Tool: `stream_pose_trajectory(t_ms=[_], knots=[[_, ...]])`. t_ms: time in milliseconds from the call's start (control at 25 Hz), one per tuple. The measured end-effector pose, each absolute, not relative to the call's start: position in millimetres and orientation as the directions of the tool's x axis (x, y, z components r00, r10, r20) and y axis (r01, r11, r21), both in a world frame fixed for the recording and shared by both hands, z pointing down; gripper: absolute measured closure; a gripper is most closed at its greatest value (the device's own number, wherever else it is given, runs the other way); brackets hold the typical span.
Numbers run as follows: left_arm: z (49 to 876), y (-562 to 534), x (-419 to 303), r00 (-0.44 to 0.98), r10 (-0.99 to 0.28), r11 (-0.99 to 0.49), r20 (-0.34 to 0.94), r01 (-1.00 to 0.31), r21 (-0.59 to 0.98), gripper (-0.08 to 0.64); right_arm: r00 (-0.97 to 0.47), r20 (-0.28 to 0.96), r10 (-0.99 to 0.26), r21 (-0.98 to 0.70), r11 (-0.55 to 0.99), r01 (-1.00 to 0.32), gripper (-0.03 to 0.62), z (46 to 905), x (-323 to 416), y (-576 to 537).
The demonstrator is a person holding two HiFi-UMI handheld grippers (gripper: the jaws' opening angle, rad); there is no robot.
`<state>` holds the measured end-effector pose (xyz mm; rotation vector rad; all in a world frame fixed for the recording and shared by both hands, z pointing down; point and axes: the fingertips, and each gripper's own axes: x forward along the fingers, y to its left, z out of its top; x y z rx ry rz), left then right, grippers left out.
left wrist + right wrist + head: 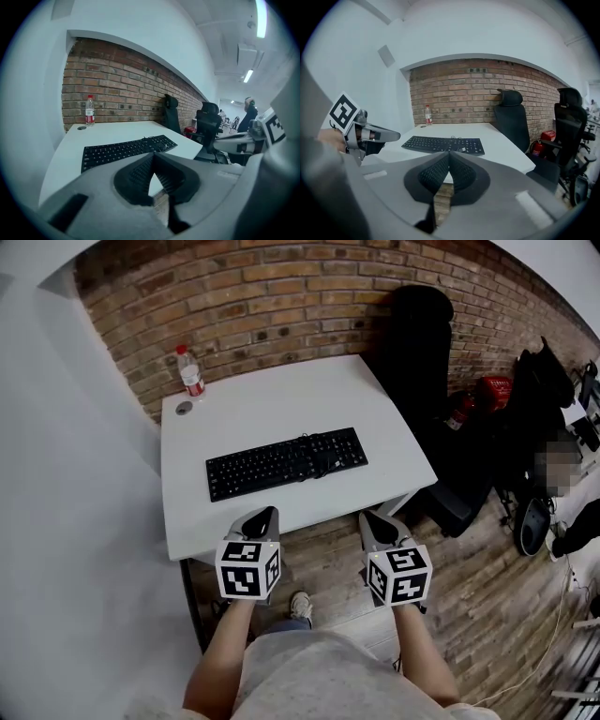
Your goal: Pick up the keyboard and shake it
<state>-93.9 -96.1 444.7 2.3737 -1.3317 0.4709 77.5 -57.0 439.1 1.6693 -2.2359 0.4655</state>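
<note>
Notes keyboard (pixel 286 463) flat at bench (pixel 281 395) centre, untouched. Finds left hand-held gripper (pixel 269 513) and right hand-held gripper (pixel 369 517) at bench near edge, jaws fully closed, holding nothing.

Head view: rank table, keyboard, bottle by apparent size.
1. table
2. keyboard
3. bottle, clearly smallest, though it stands farthest from the camera, which shrinks it somewhat.

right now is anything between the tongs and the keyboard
Nothing visible does. The left tongs and right tongs, both shut and empty, hang near the front edge of the table, and only its bare surface lies between them and the keyboard. The bottle stands at the far left corner, behind the keyboard.
</note>
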Motion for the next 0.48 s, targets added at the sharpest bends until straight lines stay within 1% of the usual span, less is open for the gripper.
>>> stream_pose_trajectory(t_ms=[480], knots=[[461, -179, -113, 0.491, -0.730, -0.464, 0.476, -0.867, 0.182, 0.563, -0.284, 0.457, -0.843, -0.071, 0.283, -0.956, 0.583, 448, 76, -148]])
